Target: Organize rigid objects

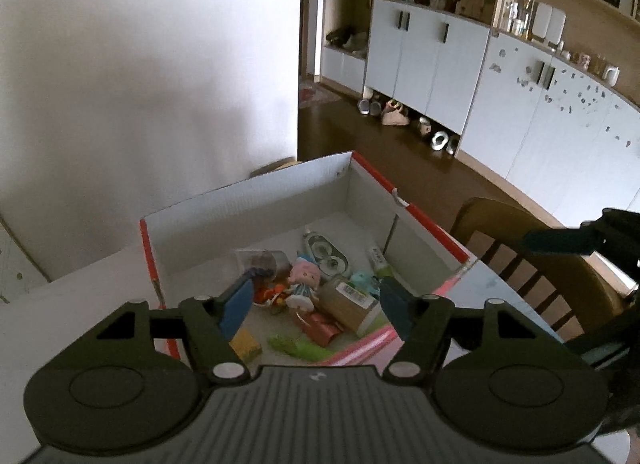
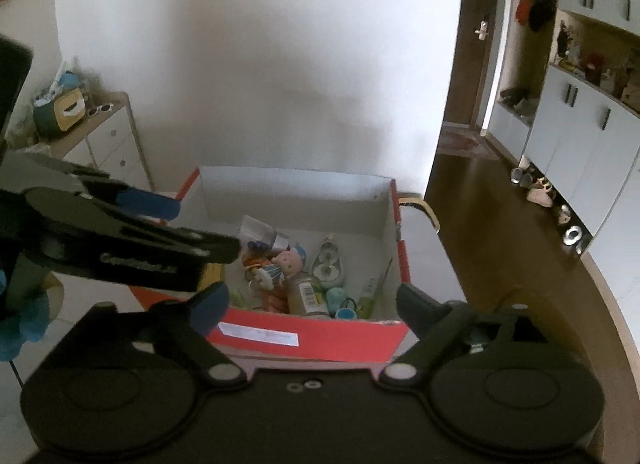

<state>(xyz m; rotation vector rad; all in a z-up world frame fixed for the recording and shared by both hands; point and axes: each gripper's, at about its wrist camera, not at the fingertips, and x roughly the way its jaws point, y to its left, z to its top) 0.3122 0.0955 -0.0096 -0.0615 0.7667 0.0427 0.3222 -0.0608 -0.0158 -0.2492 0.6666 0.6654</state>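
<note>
I see a plain white wall (image 1: 140,64) ahead and dark brown wood floor (image 1: 380,152) to the right. White cabinets (image 1: 432,64) with open shelves line it, shoes (image 1: 394,112) below

Left claw (image 2: 176,224) hides box (image 2: 304,338) left corner; yellow block (image 1: 246,346) partly behind finger.

The left gripper (image 1: 318,306) points forward and slightly down, its jaws spread wide with nothing between the blue fingertips (image 1: 236,308). The right gripper (image 2: 308,306) is likewise angled down, its jaws parted wide and empty. In the right wrist view the left gripper reaches in from the left side, ahead of the right one. In the left wrist view the right gripper shows at the right edge.
</note>
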